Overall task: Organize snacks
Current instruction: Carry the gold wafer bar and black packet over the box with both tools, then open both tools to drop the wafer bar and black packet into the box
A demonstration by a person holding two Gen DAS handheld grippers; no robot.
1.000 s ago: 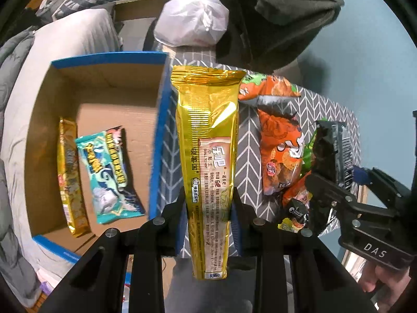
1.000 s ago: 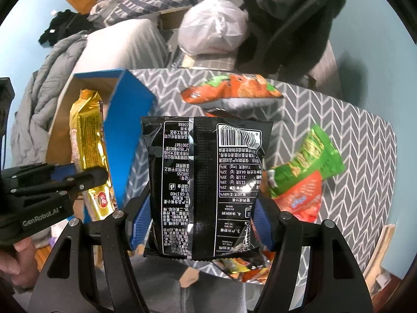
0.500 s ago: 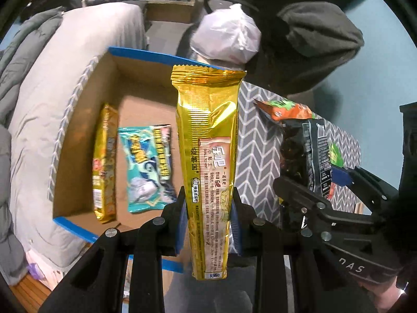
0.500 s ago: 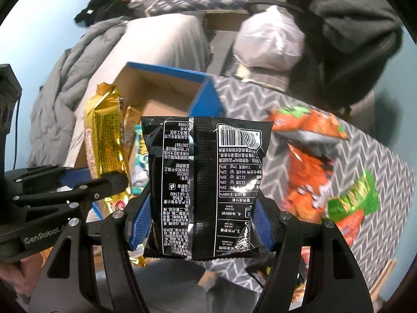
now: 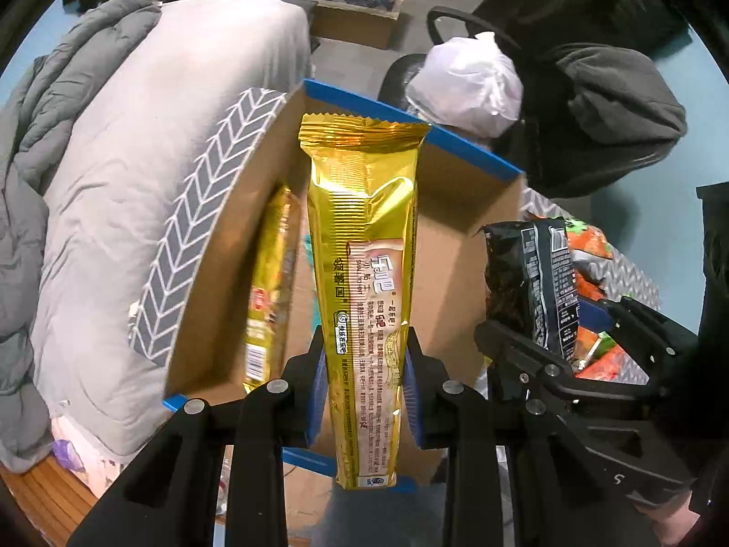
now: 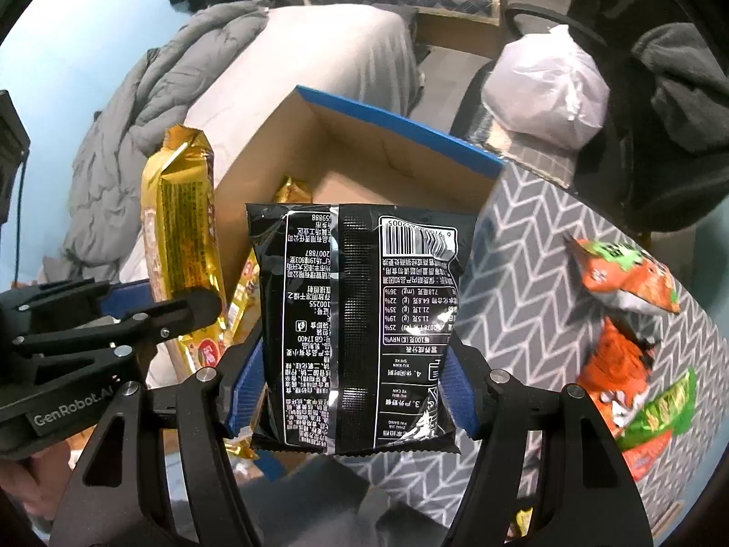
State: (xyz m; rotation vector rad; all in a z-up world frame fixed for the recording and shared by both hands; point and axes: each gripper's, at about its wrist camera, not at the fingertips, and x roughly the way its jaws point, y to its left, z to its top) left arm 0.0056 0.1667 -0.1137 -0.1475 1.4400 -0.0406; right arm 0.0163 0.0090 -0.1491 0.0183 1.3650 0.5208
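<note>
Grey bedding now fills the left of both views, and the cardboard box sits under both grippers instead of off to the side. Pointing straight down, the left gripper pinches a gold snack bar; the right gripper, steeply tilted, clamps a black snack bag above the box.
</note>
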